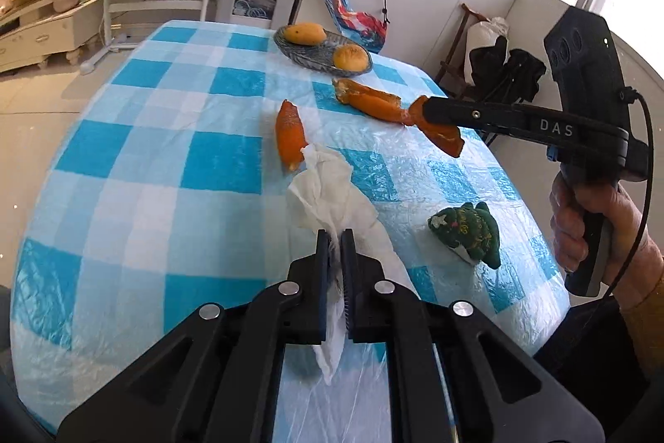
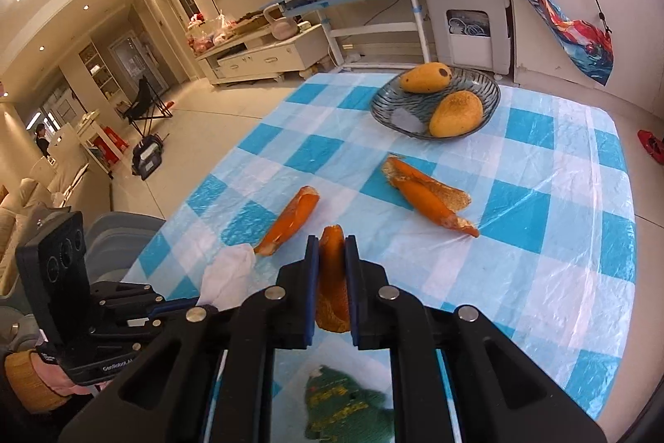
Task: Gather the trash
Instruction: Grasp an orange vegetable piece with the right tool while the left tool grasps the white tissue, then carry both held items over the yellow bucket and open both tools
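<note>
My left gripper [image 1: 335, 235] is shut on a crumpled white tissue [image 1: 328, 189] that trails onto the checked tablecloth [image 1: 166, 152]; the tissue [image 2: 228, 268] also shows at the left in the right wrist view. My right gripper [image 2: 332, 241] is shut on an orange mango peel [image 2: 332, 277], lifted off the cloth; in the left wrist view that peel [image 1: 446, 135] hangs from the right gripper [image 1: 419, 108]. Two more peels lie on the cloth: one [image 1: 290, 135] beside the tissue, one [image 1: 369, 100] nearer the plate. They are the peel [image 2: 290, 221] and the peel [image 2: 427, 198] in the right wrist view.
A blue glass plate [image 2: 398, 111] with two whole mangoes [image 2: 454, 113] stands at the table's far side. A green knitted toy [image 1: 469, 231] lies near the right front edge. A person's hand [image 1: 581, 219] holds the right gripper's handle. A grey chair [image 2: 124, 235] stands left of the table.
</note>
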A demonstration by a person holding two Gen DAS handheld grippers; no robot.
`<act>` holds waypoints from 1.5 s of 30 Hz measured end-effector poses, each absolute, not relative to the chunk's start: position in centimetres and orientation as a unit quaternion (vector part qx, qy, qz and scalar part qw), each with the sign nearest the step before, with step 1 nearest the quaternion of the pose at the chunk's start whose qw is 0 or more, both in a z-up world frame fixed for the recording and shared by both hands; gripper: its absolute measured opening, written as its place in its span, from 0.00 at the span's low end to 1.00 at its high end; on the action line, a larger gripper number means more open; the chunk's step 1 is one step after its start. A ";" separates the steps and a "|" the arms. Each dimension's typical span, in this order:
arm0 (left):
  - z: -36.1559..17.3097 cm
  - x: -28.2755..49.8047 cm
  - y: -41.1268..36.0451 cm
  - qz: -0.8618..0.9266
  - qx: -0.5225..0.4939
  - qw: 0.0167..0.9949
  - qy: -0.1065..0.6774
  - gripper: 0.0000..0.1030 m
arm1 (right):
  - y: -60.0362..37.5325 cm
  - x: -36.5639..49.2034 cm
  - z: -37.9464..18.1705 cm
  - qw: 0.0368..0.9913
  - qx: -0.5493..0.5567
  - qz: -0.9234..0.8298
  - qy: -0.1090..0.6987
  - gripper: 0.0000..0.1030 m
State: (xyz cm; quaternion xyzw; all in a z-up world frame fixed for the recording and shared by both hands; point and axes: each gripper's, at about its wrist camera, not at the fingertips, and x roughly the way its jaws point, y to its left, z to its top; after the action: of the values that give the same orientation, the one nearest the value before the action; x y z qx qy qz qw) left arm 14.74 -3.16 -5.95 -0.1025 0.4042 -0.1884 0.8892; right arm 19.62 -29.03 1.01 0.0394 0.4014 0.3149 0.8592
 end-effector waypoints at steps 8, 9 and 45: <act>-5.1 10.6 1.1 -0.174 -0.156 0.898 0.373 0.06 | -28.9 16.3 1.2 0.854 0.074 0.333 0.393 0.13; -4.9 10.2 1.3 -0.173 -0.157 0.899 0.370 0.06 | -28.8 15.8 1.2 0.854 0.076 0.334 0.392 0.13; -4.8 0.7 0.5 -0.249 -0.131 0.886 0.368 0.06 | -29.2 1.3 -2.0 0.813 0.170 0.351 0.433 0.13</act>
State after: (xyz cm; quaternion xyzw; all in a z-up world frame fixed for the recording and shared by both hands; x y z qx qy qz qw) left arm 0.70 0.52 -4.79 -0.1314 0.3676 -0.2486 0.8865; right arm 1.33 -29.24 -1.95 0.1698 0.4334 0.3507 0.8126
